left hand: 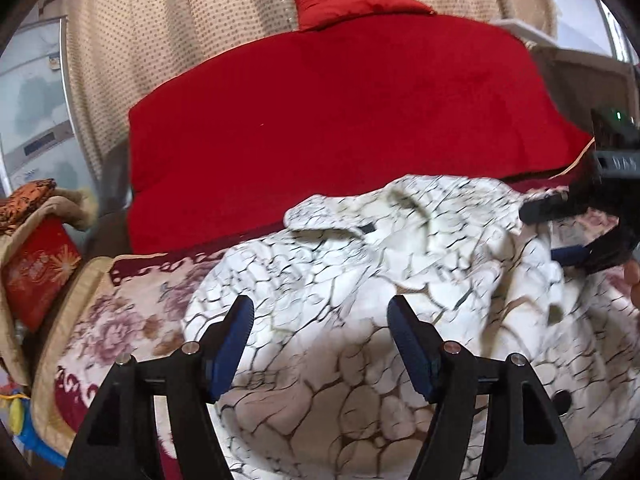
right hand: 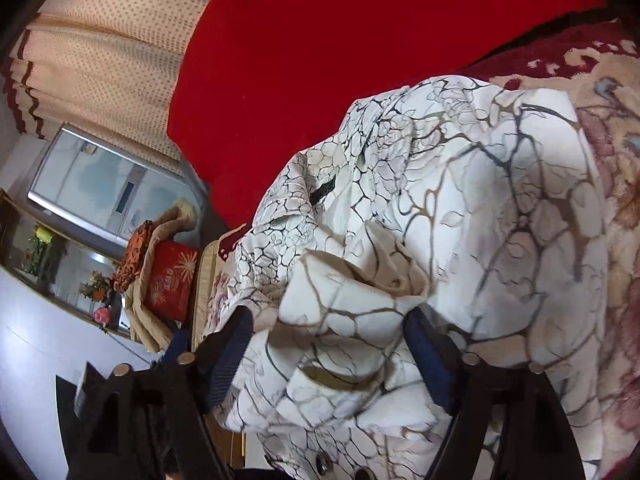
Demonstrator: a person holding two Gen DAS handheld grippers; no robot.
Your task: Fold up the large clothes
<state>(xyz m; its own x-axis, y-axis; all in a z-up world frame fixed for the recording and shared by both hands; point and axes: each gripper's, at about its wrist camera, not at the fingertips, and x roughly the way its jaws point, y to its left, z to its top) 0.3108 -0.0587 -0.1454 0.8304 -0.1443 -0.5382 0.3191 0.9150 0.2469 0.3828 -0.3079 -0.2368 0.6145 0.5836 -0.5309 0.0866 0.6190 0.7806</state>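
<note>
A large white garment with a brown and black crackle print lies crumpled on a floral blanket on the bed. My left gripper is open just above the garment's near part, empty. In the right wrist view the same garment fills the middle. My right gripper is open, with a bunched fold of the garment between its blue pads; the pads do not squeeze it. The right gripper also shows at the right edge of the left wrist view, open over the garment's far right part.
A red bedspread with a red pillow covers the far bed. The floral blanket lies under the garment. Folded cloth and a red box sit left. Dotted curtains hang behind.
</note>
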